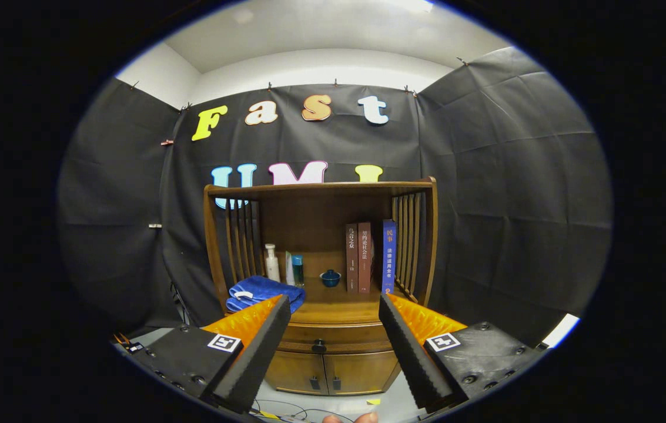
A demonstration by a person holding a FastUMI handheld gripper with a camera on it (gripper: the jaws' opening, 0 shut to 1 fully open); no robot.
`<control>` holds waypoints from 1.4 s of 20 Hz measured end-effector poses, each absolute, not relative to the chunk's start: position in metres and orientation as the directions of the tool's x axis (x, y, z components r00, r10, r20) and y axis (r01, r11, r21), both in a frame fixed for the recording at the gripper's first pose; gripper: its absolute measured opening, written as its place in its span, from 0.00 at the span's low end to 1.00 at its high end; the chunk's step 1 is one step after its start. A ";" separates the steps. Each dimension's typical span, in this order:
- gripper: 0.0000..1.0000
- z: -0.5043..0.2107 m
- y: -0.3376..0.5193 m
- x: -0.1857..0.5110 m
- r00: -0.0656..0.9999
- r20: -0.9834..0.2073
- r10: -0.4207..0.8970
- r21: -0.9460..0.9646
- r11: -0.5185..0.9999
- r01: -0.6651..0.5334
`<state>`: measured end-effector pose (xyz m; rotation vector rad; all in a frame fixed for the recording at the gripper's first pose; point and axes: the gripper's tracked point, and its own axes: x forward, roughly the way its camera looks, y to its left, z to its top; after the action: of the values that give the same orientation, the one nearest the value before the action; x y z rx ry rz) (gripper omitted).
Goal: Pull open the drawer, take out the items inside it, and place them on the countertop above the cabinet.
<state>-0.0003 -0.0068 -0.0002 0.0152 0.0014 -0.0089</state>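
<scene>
A wooden cabinet (321,247) stands ahead against the booth's wall. Its drawer (333,338) is pushed in under the countertop (333,308), with a dark round knob (319,346) at the drawer's middle. My gripper (333,305) is open and well short of the cabinet, with nothing between its fingers; the drawer and knob show in the gap between them. Whatever lies inside the drawer is hidden.
On the countertop lie a folded blue towel (262,292), a white bottle (272,262), a teal bottle (297,270), a small blue lidded bowl (330,278) and three upright books (370,257). Two small doors (324,371) sit below the drawer. Cables (285,406) trail on the floor.
</scene>
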 end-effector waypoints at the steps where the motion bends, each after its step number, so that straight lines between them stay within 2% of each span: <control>1: 0.99 0.000 -0.008 0.001 1.000 -0.002 -0.010 0.016 1.000 0.010; 13: 0.99 -0.027 -0.005 0.007 1.000 0.025 -0.005 0.015 1.000 0.005; 19: 0.99 -0.134 0.001 0.041 0.997 -0.073 -0.004 -0.021 1.000 0.003; 24: 0.99 -0.230 0.004 0.082 0.986 -0.168 0.001 0.030 1.000 0.005; 28: 1.00 -0.274 0.019 0.126 0.980 -0.199 0.021 0.026 1.000 -0.016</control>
<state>0.1261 0.0188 -0.2737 0.0239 0.2010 0.0184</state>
